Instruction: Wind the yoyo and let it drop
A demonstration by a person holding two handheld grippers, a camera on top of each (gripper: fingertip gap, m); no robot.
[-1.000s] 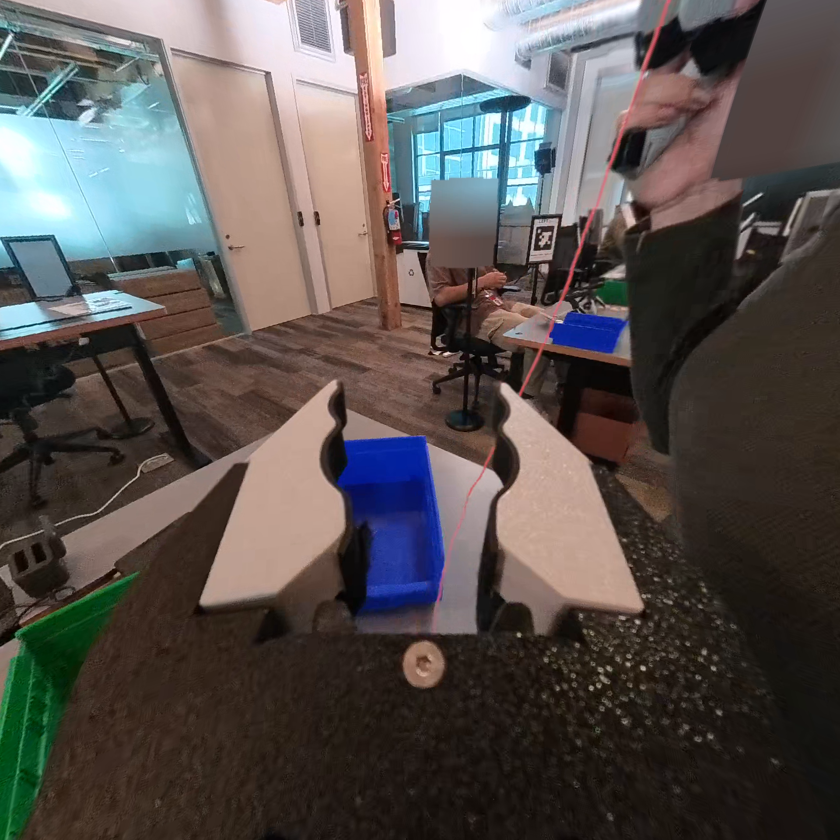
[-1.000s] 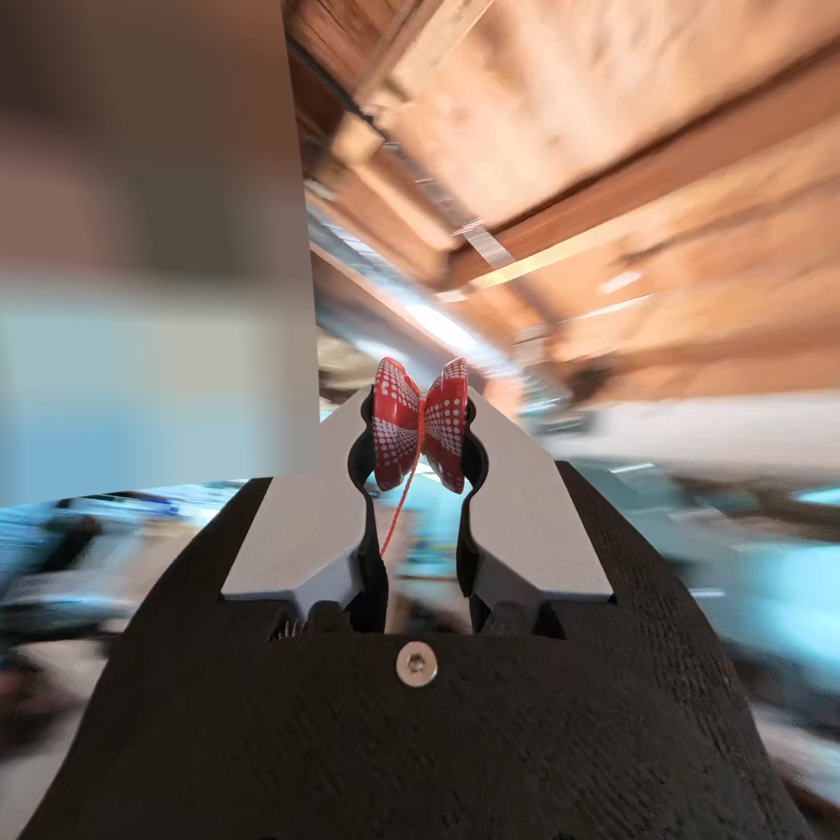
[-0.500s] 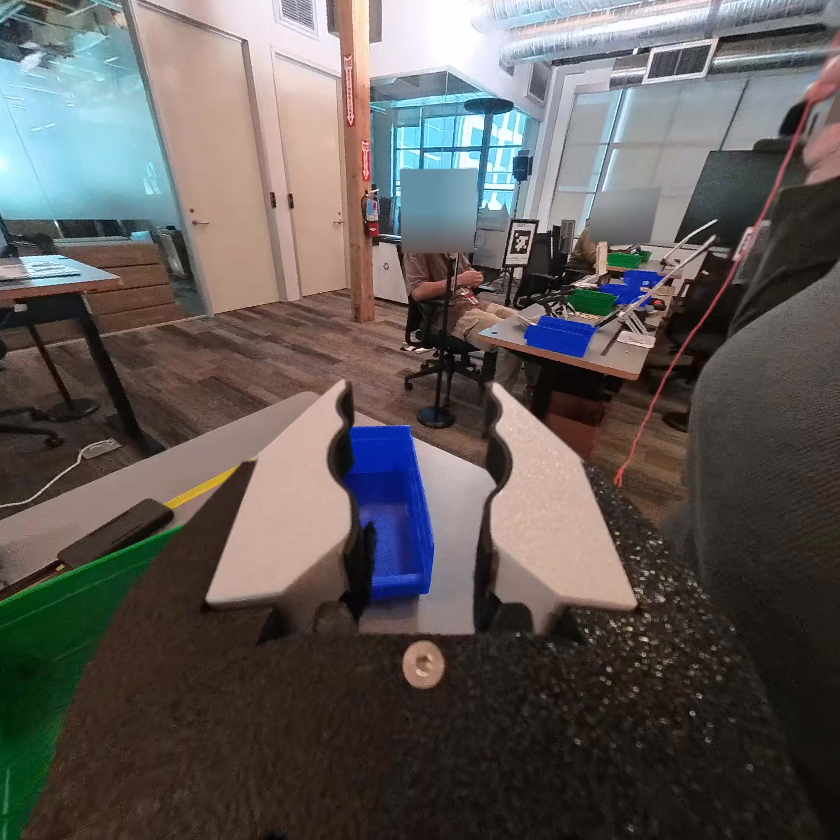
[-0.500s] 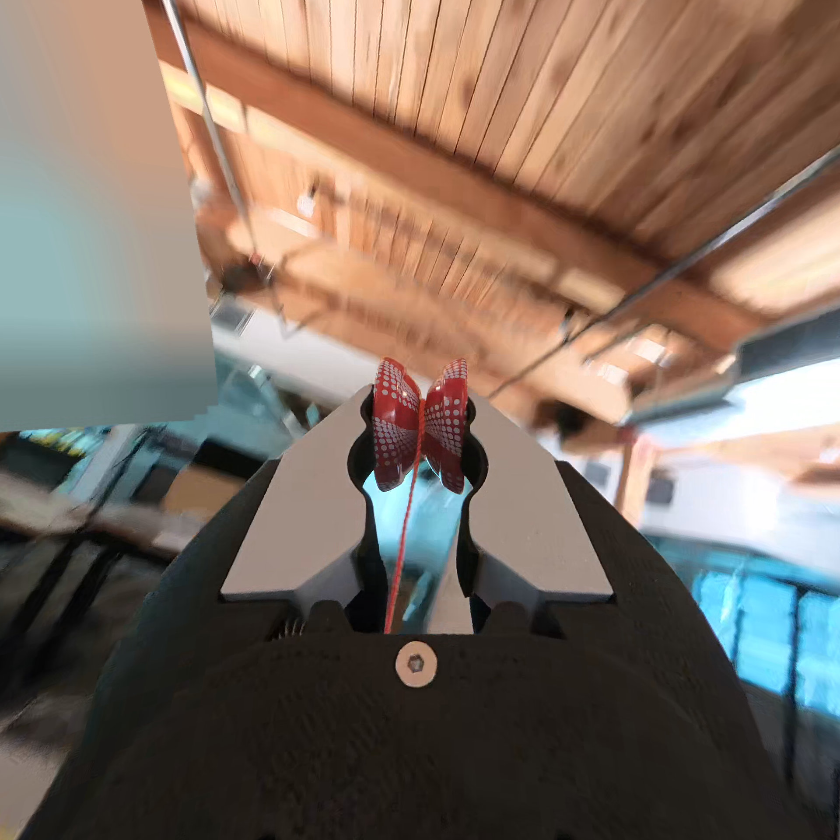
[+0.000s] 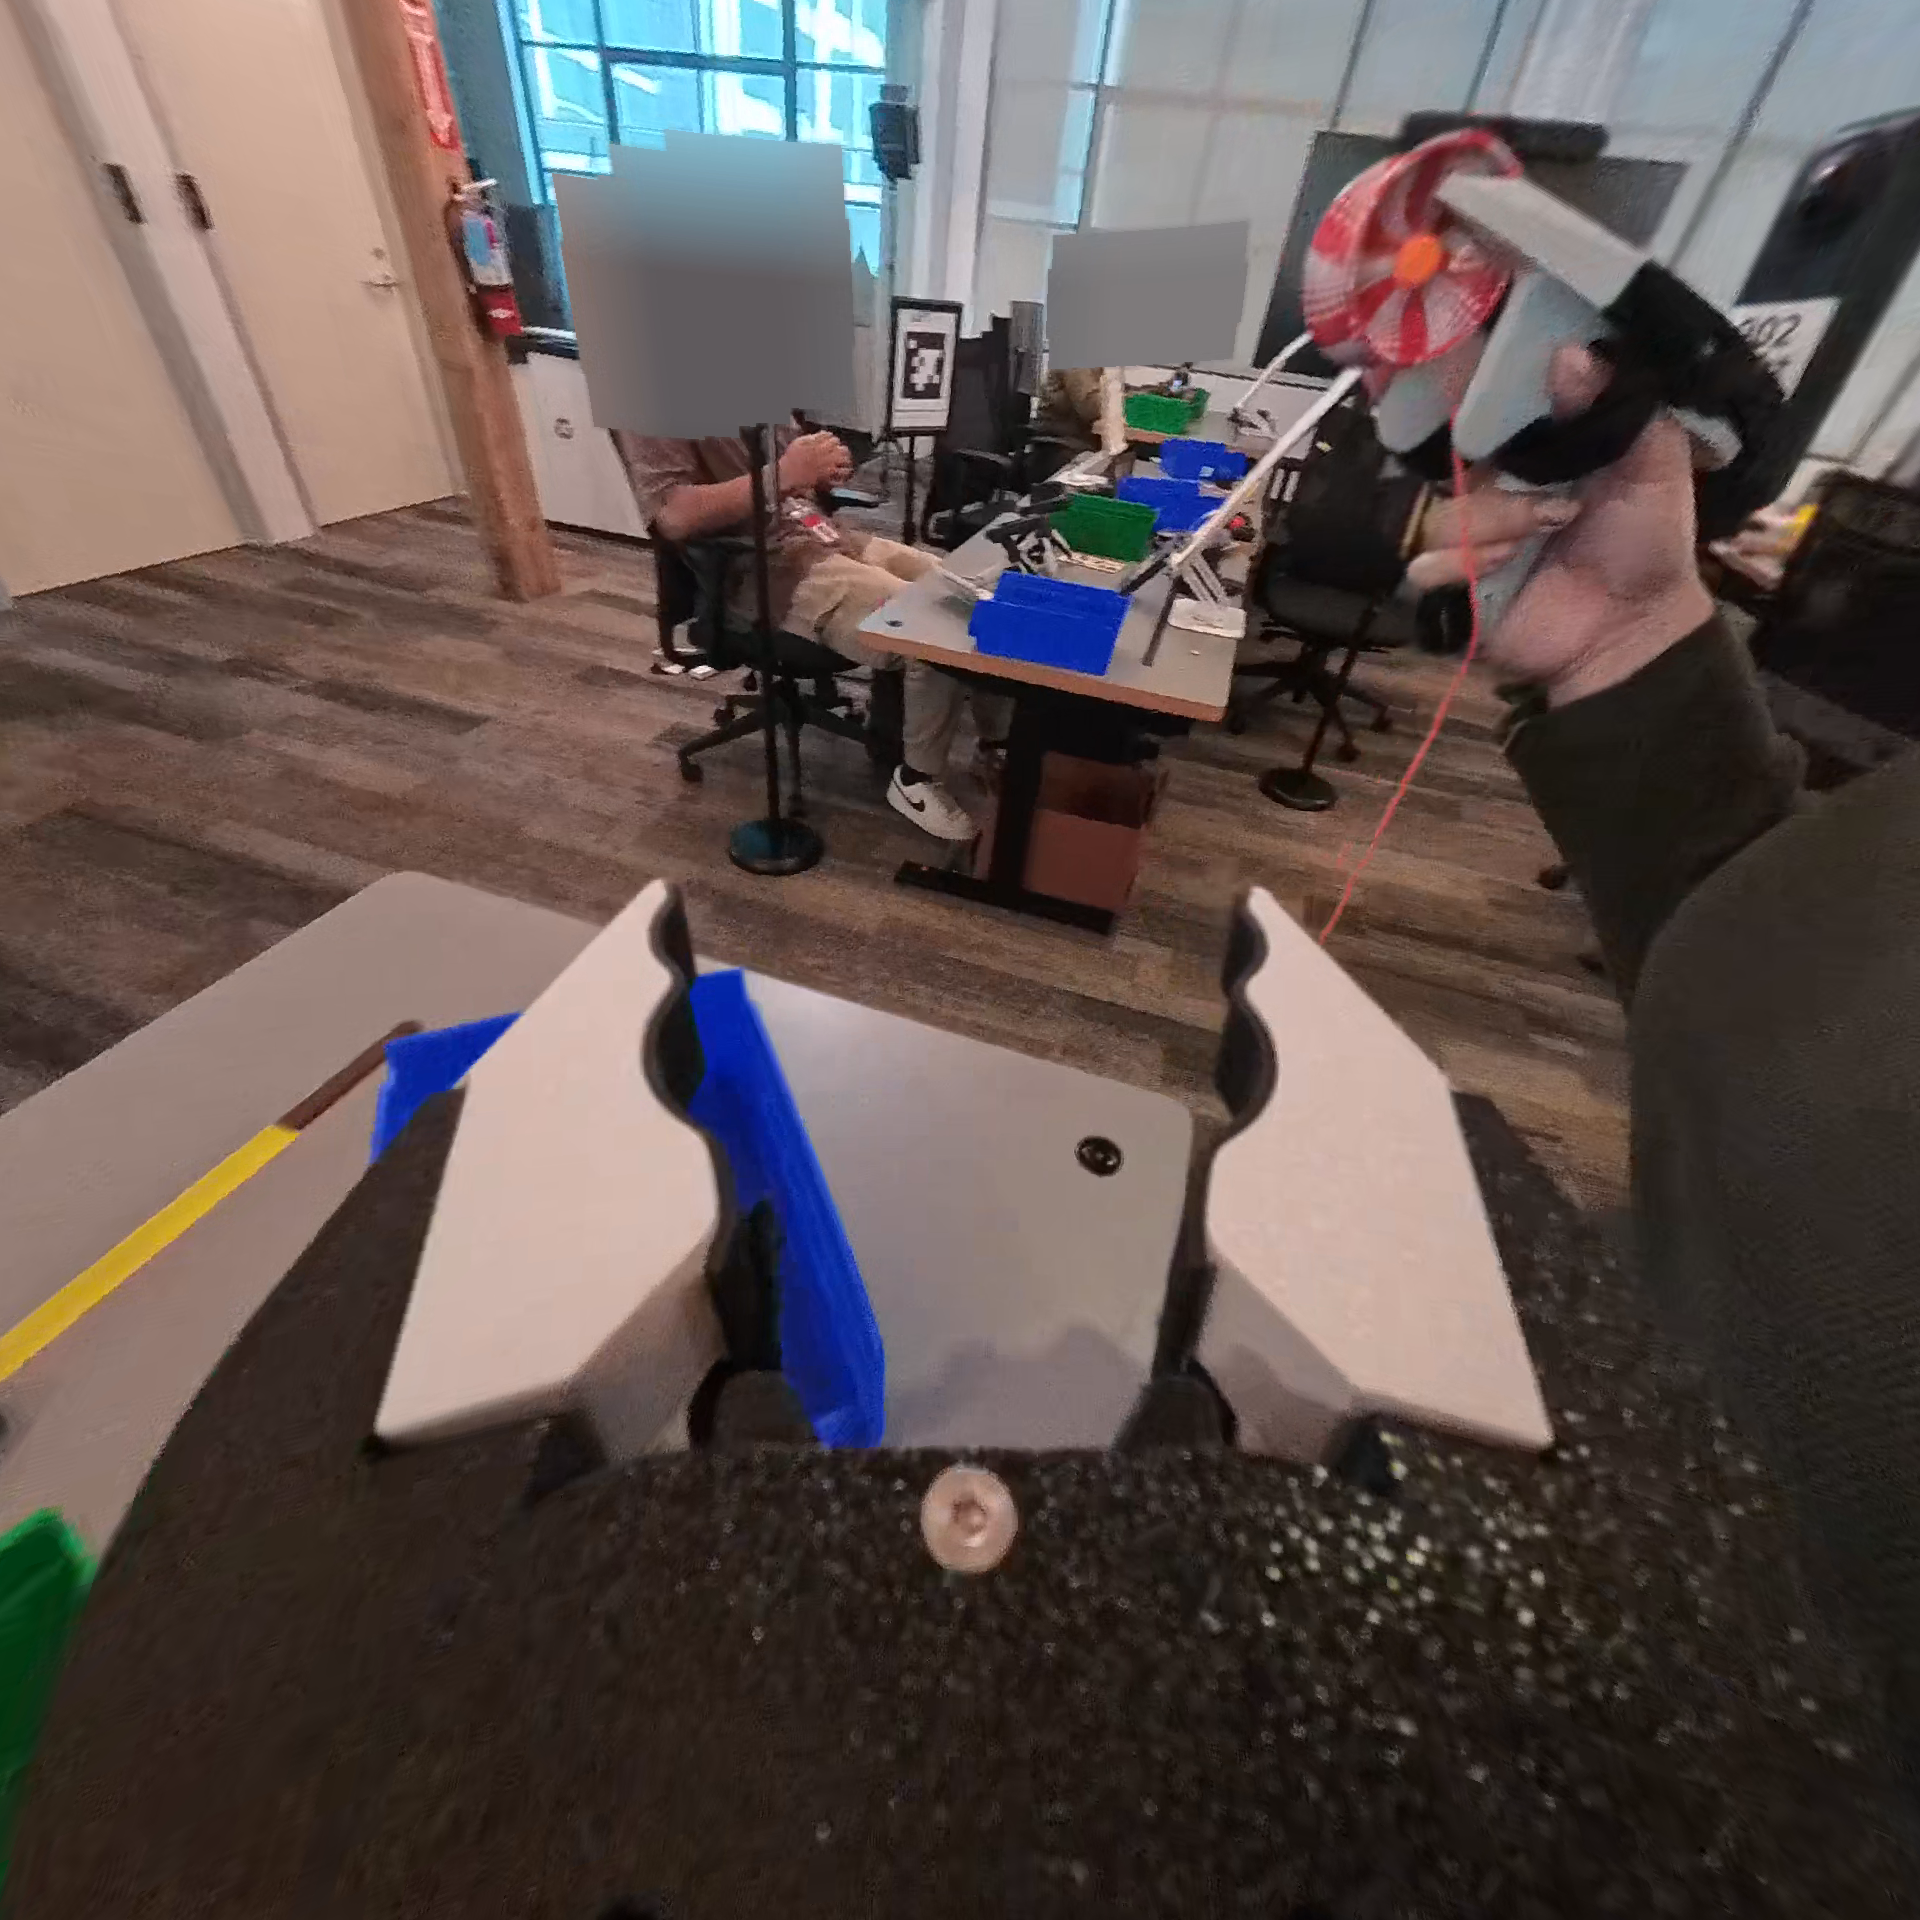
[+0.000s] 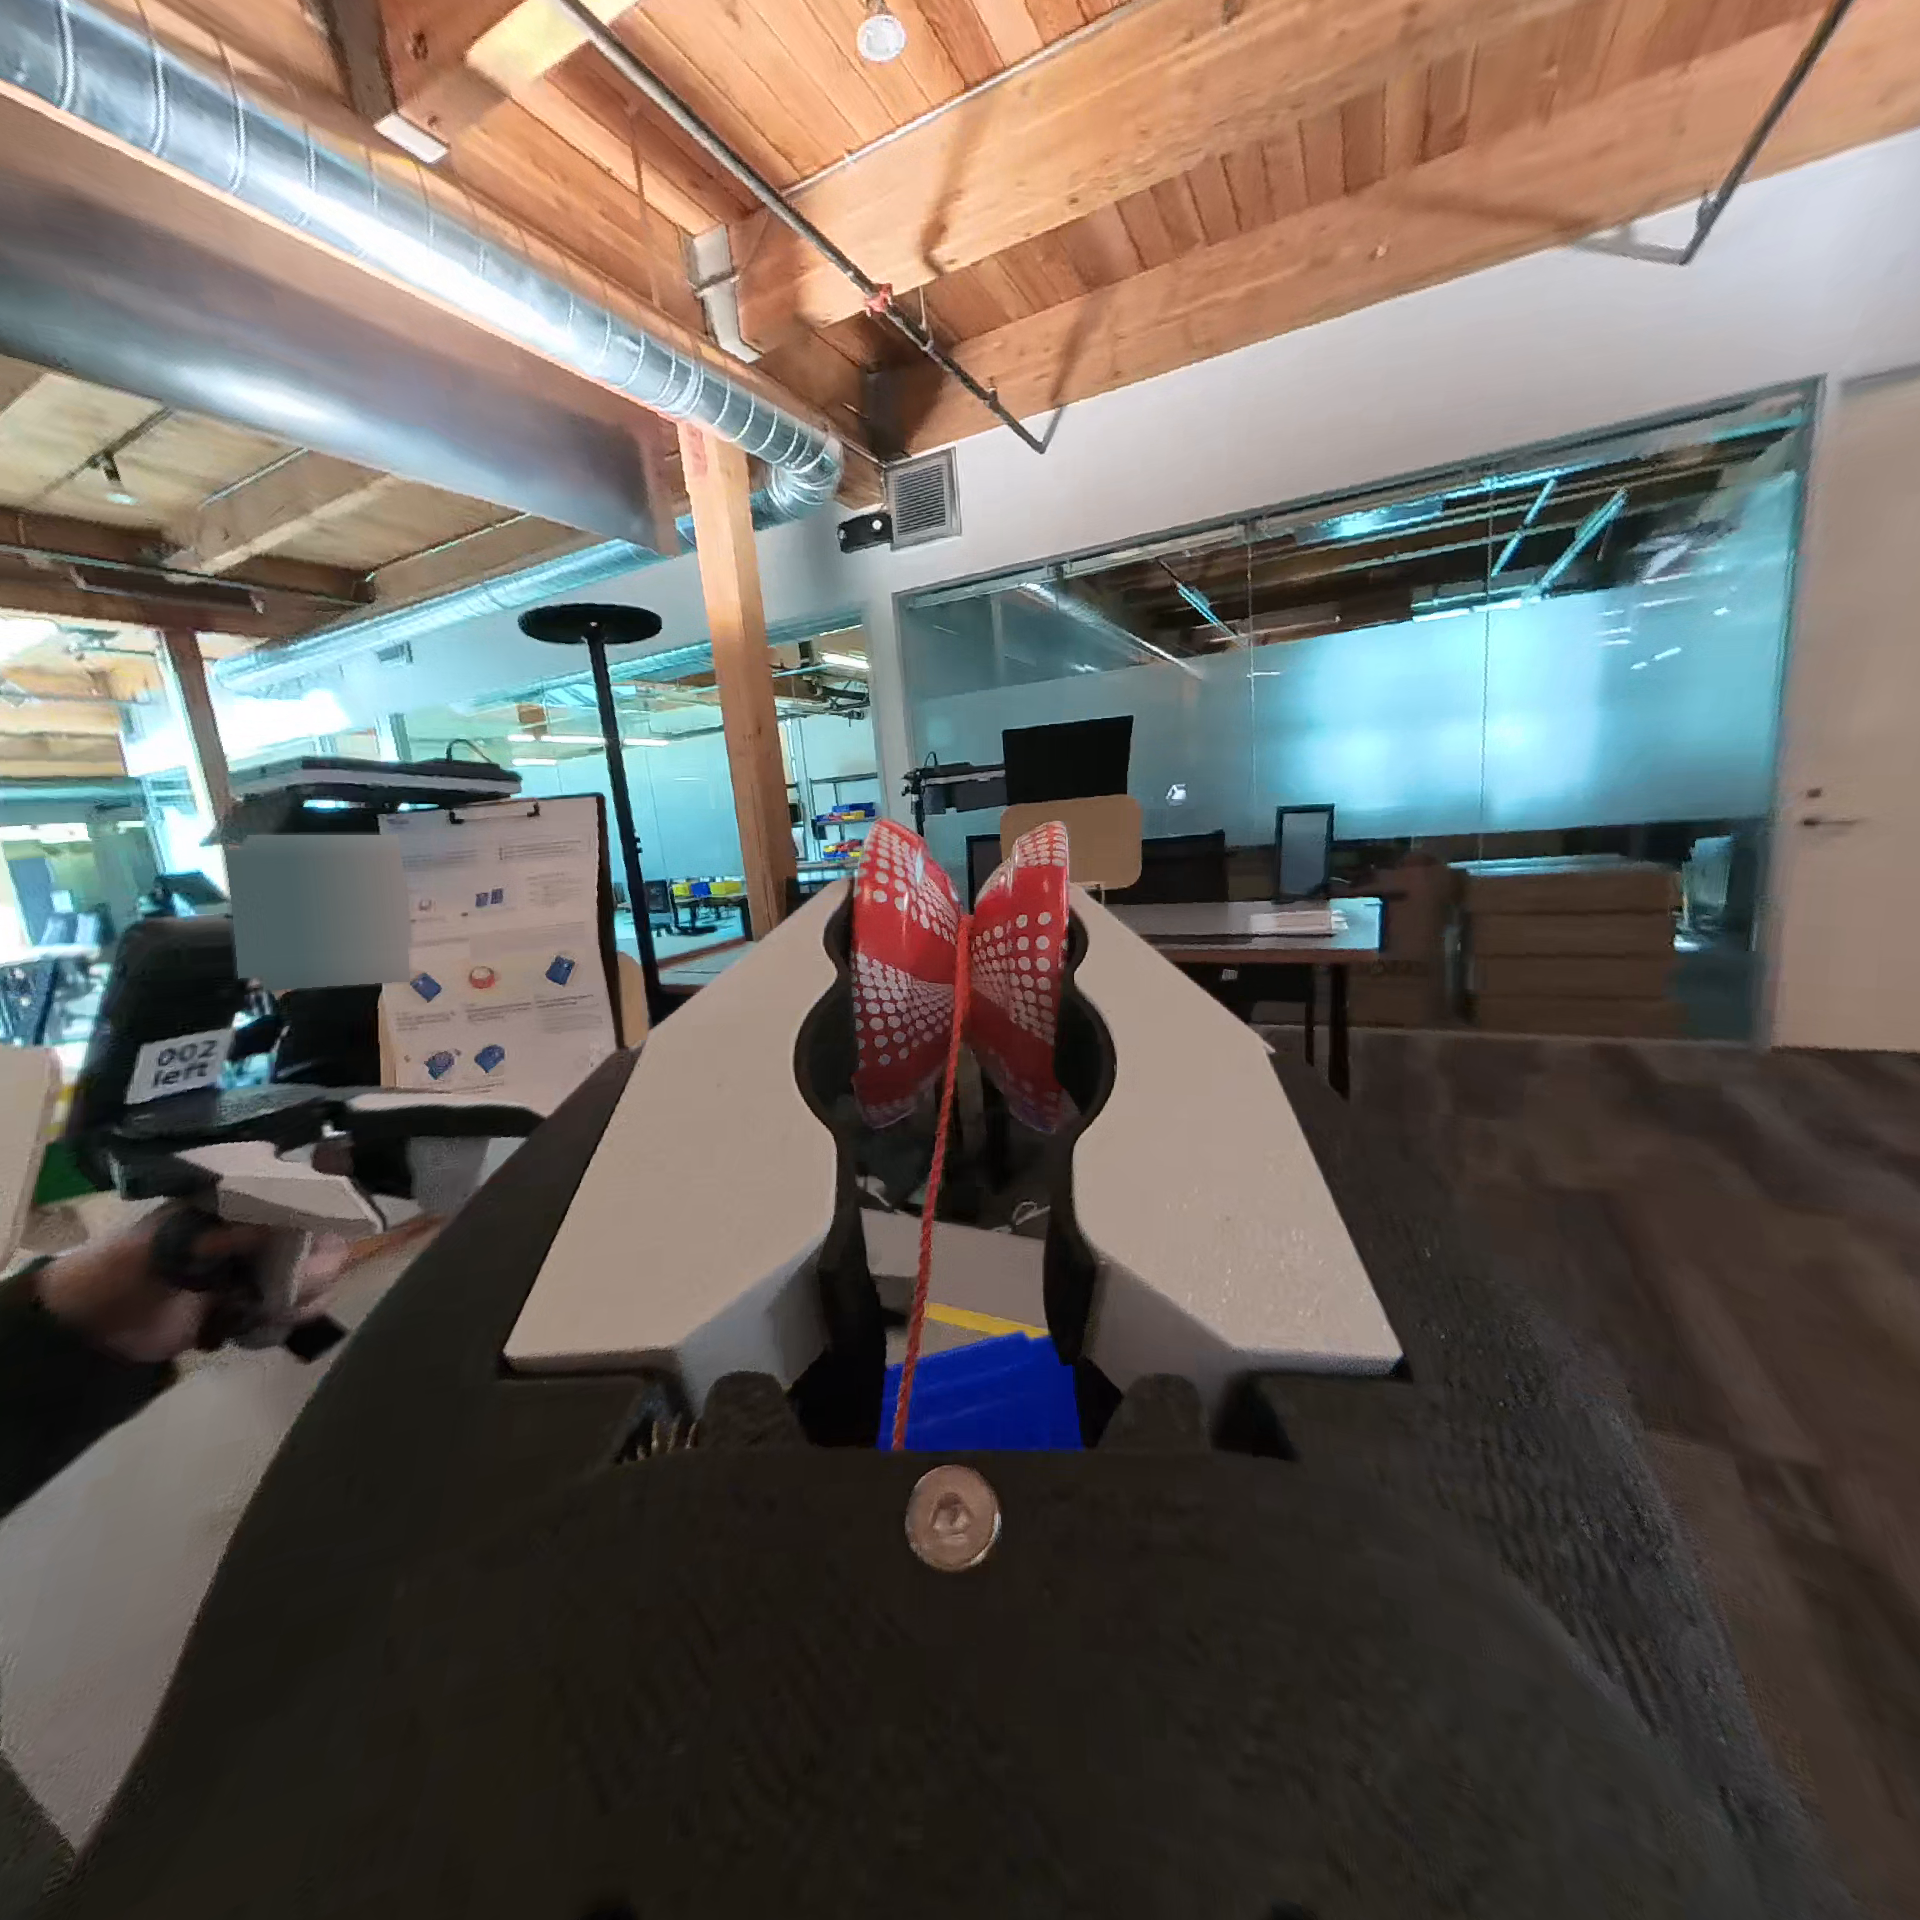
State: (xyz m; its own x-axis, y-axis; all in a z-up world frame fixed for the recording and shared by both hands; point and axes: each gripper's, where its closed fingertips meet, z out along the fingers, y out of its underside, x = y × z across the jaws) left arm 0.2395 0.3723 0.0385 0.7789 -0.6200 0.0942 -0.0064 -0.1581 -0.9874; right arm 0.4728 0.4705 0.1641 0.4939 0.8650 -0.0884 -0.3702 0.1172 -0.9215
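My right gripper is clamped on a red, white-dotted yoyo held at its fingertips, its red string hanging back between the fingers. My left gripper gapes empty above a grey table, a blue bin beside its left finger.

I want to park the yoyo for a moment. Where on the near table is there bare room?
The grey table is bare from the blue bin across to its rounded far corner with the small dark hole. Left of the bin it is tighter: yellow tape, then a green bin.
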